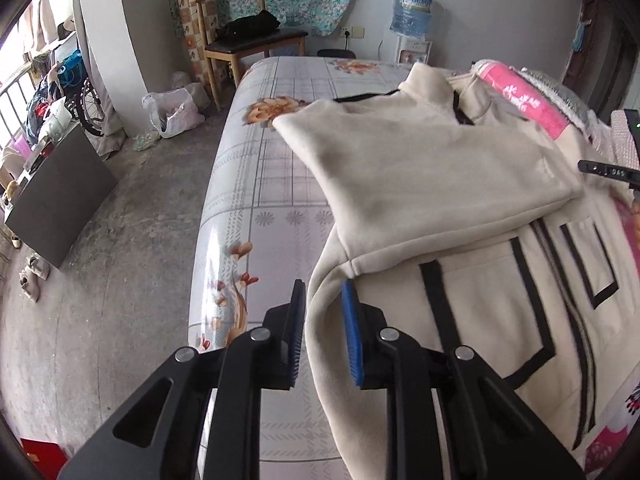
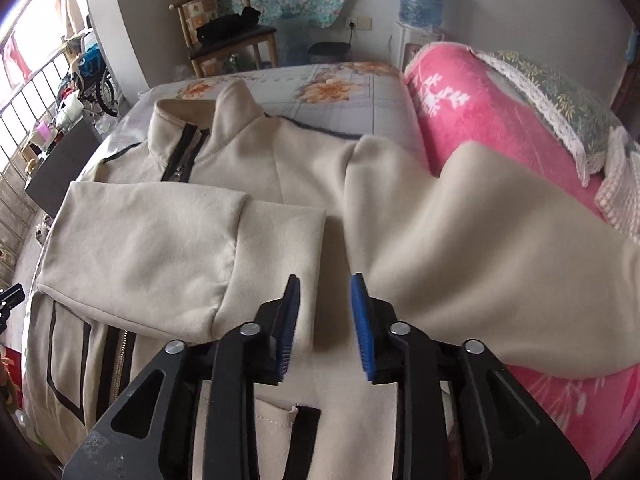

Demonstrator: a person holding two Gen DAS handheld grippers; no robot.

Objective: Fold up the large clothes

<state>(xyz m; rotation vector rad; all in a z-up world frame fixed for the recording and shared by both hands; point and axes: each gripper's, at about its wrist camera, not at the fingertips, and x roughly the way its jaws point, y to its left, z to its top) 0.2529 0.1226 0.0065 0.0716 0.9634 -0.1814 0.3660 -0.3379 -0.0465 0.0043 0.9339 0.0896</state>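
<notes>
Soft cream fleece zip jacket (image 1: 460, 184) with black trim lies on glossy floral bedsheet (image 1: 264, 184); left gripper (image 1: 324, 332) and right gripper (image 2: 325, 326) gape empty.

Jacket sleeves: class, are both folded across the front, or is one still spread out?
One folded, one spread. The left sleeve lies across the jacket front; the right sleeve still stretches out over the pink blanket.

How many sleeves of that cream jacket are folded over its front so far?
2. One sleeve lies flat across the jacket chest on its left side. The other sleeve crosses from the pink blanket side, ending near the right tongs.
</notes>
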